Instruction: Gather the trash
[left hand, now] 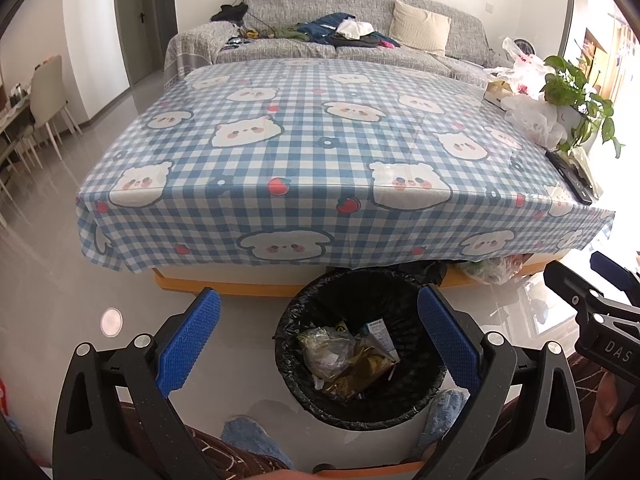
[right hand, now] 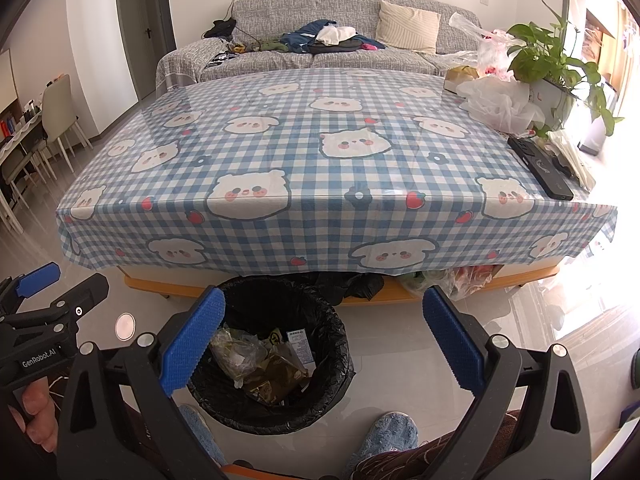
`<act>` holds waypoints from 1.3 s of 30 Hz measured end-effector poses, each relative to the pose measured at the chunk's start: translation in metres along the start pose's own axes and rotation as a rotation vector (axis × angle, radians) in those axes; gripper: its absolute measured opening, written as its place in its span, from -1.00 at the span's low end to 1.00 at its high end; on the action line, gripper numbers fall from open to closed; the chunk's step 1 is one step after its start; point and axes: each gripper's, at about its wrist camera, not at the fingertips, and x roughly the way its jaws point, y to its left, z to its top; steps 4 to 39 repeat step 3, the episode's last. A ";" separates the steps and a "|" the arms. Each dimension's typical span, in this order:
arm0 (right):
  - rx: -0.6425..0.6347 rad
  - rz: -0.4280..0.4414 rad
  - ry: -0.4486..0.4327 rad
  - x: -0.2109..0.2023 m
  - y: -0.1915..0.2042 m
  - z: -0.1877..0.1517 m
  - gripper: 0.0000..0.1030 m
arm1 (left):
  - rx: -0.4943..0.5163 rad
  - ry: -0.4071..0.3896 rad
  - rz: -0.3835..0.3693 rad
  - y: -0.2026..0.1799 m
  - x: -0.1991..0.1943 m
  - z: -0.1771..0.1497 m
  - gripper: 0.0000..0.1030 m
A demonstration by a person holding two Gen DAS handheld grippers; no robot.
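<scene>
Both hand-held grippers (left hand: 318, 336) (right hand: 324, 334) agape above bin (left hand: 416, 400)

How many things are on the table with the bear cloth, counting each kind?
Potted plant: 1
Black remote-like devices: 2, side by side, though I can't be sure of the second
Pile of plastic bags: 1 heap, separate bags too tangled to count
Box behind the bags: 1
Total: 5

Wrappers (left hand: 348, 360) lie in the bin (left hand: 416, 404), seemingly before the table (left hand: 304, 128).
</scene>
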 end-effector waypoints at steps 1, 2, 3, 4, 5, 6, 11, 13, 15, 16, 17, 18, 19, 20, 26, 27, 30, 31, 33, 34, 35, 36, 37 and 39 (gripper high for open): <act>0.000 -0.001 0.000 0.000 0.000 0.000 0.85 | -0.003 0.000 -0.004 0.001 0.000 0.000 0.88; 0.001 0.000 0.000 0.000 0.000 0.000 0.85 | -0.005 0.001 -0.005 0.001 0.000 0.000 0.88; 0.000 0.000 0.000 0.000 0.000 0.000 0.85 | -0.007 0.001 -0.006 0.001 0.000 0.000 0.88; 0.000 0.000 0.000 0.000 0.000 0.000 0.85 | -0.007 0.001 -0.006 0.001 0.000 0.000 0.88; 0.000 0.000 0.000 0.000 0.000 0.000 0.85 | -0.007 0.001 -0.006 0.001 0.000 0.000 0.88; 0.000 0.000 0.000 0.000 0.000 0.000 0.85 | -0.007 0.001 -0.006 0.001 0.000 0.000 0.88; 0.000 0.000 0.000 0.000 0.000 0.000 0.85 | -0.007 0.001 -0.006 0.001 0.000 0.000 0.88; 0.000 0.000 0.000 0.000 0.000 0.000 0.85 | -0.007 0.001 -0.006 0.001 0.000 0.000 0.88; 0.000 0.000 0.000 0.000 0.000 0.000 0.85 | -0.007 0.001 -0.006 0.001 0.000 0.000 0.88; 0.000 0.000 0.000 0.000 0.000 0.000 0.85 | -0.007 0.001 -0.006 0.001 0.000 0.000 0.88; 0.000 0.000 0.000 0.000 0.000 0.000 0.85 | -0.007 0.001 -0.006 0.001 0.000 0.000 0.88; 0.000 0.000 0.000 0.000 0.000 0.000 0.85 | -0.007 0.001 -0.006 0.001 0.000 0.000 0.88; 0.000 0.000 0.000 0.000 0.000 0.000 0.85 | -0.007 0.001 -0.006 0.001 0.000 0.000 0.88; 0.000 0.000 0.000 0.000 0.000 0.000 0.85 | -0.007 0.001 -0.006 0.001 0.000 0.000 0.88; 0.000 0.000 0.000 0.000 0.000 0.000 0.85 | -0.007 0.001 -0.006 0.001 0.000 0.000 0.88; 0.000 0.000 0.000 0.000 0.000 0.000 0.85 | -0.007 0.001 -0.006 0.001 0.000 0.000 0.88; 0.000 0.000 0.000 0.000 0.000 0.000 0.85 | -0.007 0.001 -0.006 0.001 0.000 0.000 0.88; 0.000 0.000 0.000 0.000 0.000 0.000 0.85 | -0.007 0.001 -0.006 0.001 0.000 0.000 0.88; 0.000 0.000 0.000 0.000 0.000 0.000 0.85 | -0.007 0.001 -0.006 0.001 0.000 0.000 0.88; 0.000 0.000 0.000 0.000 0.000 0.000 0.85 | -0.007 0.001 -0.006 0.001 0.000 0.000 0.88; 0.000 0.000 0.000 0.000 0.000 0.000 0.85 | -0.007 0.001 -0.006 0.001 0.000 0.000 0.88; 0.000 0.000 0.000 0.000 0.000 0.000 0.85 | -0.007 0.001 -0.006 0.001 0.000 0.000 0.88; 0.000 0.000 0.000 0.000 0.000 0.000 0.85 | -0.007 0.001 -0.006 0.001 0.000 0.000 0.88; 0.000 0.000 0.000 0.000 0.000 0.000 0.85 | -0.007 0.001 -0.006 0.001 0.000 0.000 0.88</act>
